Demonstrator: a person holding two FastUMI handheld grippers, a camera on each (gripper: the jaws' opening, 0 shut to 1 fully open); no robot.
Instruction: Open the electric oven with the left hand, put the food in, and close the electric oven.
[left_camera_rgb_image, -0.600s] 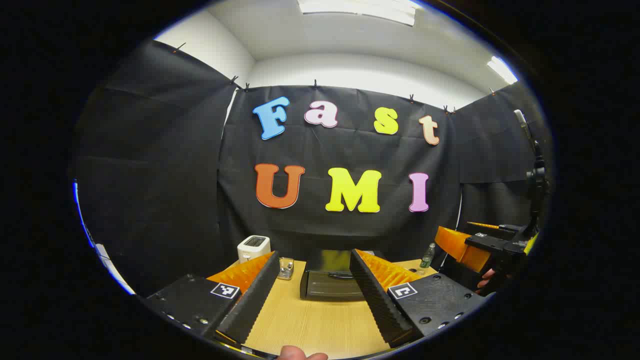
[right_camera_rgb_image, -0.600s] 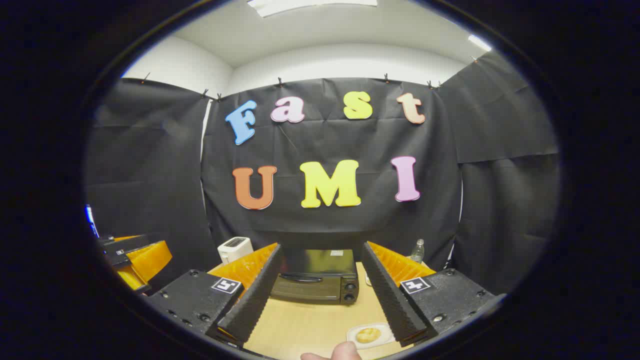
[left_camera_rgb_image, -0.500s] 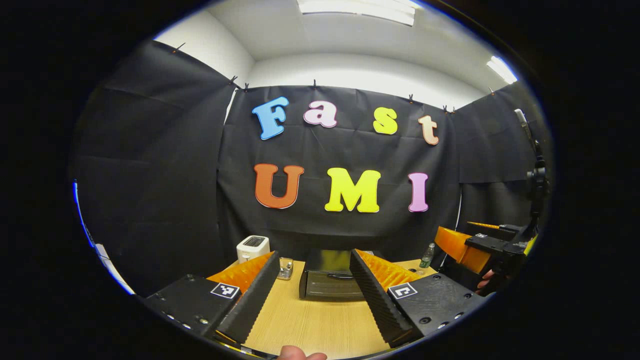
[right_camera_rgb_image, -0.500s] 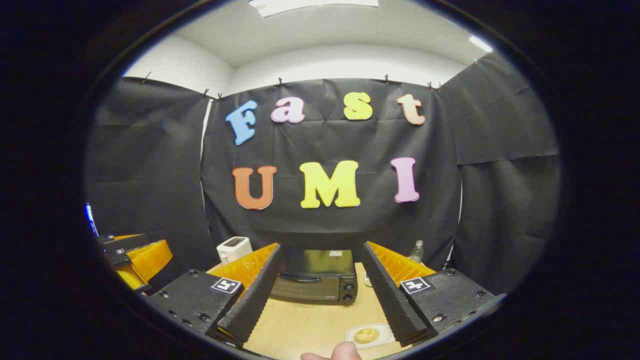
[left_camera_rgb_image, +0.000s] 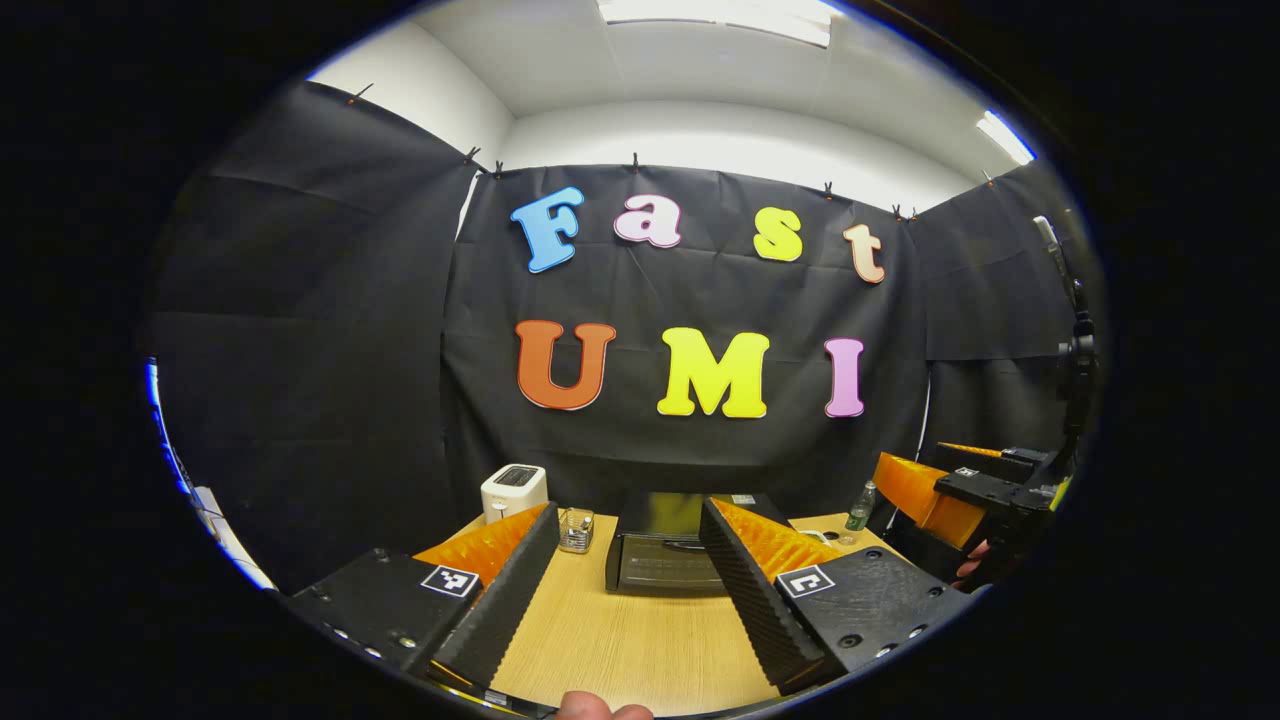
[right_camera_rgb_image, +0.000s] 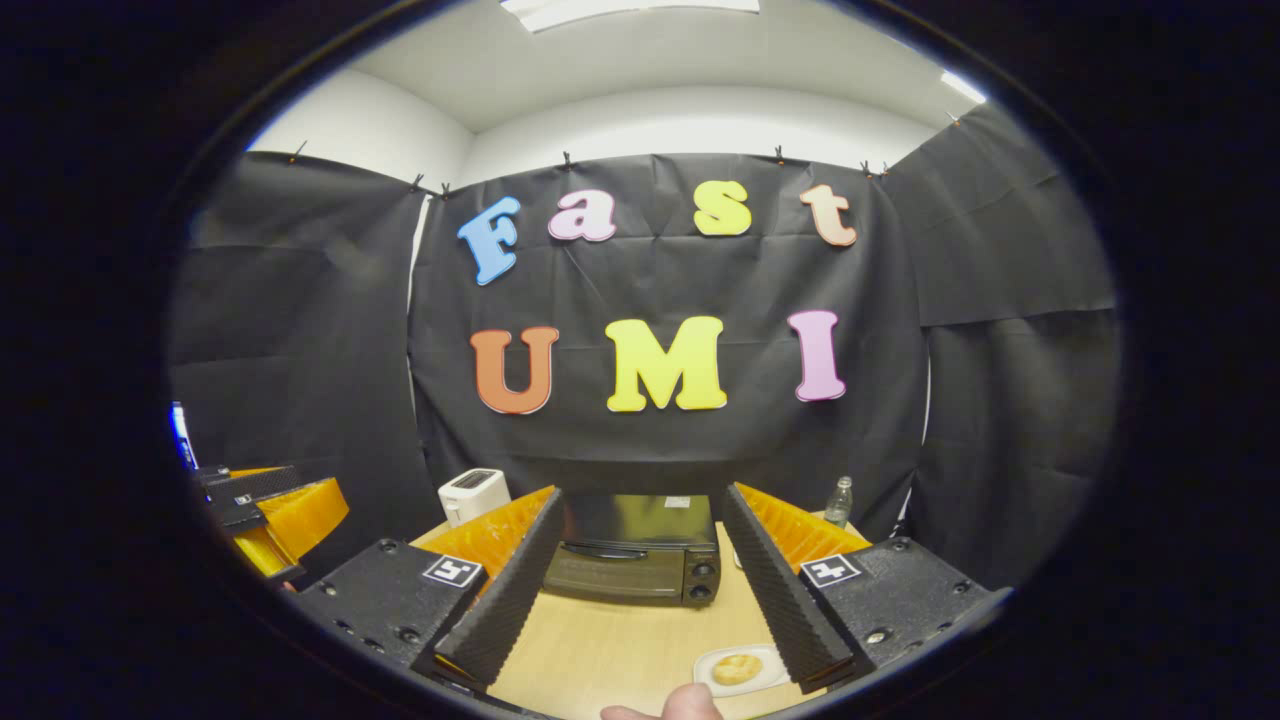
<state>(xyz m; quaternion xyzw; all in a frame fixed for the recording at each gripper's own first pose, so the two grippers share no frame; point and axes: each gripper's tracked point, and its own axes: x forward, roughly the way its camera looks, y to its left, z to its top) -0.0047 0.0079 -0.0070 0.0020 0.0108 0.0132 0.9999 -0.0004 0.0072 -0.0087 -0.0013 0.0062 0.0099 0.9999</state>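
1. Two grippers are held up in front of the table (left_camera_rgb_image: 640, 650), both with fingers spread wide and nothing between them. The left gripper (left_camera_rgb_image: 625, 585) sits at the bottom centre of the left gripper view; the right gripper (right_camera_rgb_image: 640, 590) sits low in the right gripper view.
2. My guess is that they hang back, well apart from everything, because the task has not begun: the left one is lined up with the oven (left_camera_rgb_image: 665, 550), ready to go for the door.
3. That oven stands at the far end of the table, at lower centre of both views. It is a dark box with its door closed, a bar handle (right_camera_rgb_image: 610, 549) along the top of the door and two knobs (right_camera_rgb_image: 702, 580) on its right side.
4. Food (right_camera_rgb_image: 738, 668), a small golden piece, lies on a white plate (right_camera_rgb_image: 712, 684) at the bottom of the right gripper view, nearer than the oven.
5. Also on the table: a white toaster (left_camera_rgb_image: 514, 490), a glass holder (left_camera_rgb_image: 575, 530) and a bottle (left_camera_rgb_image: 858, 508).
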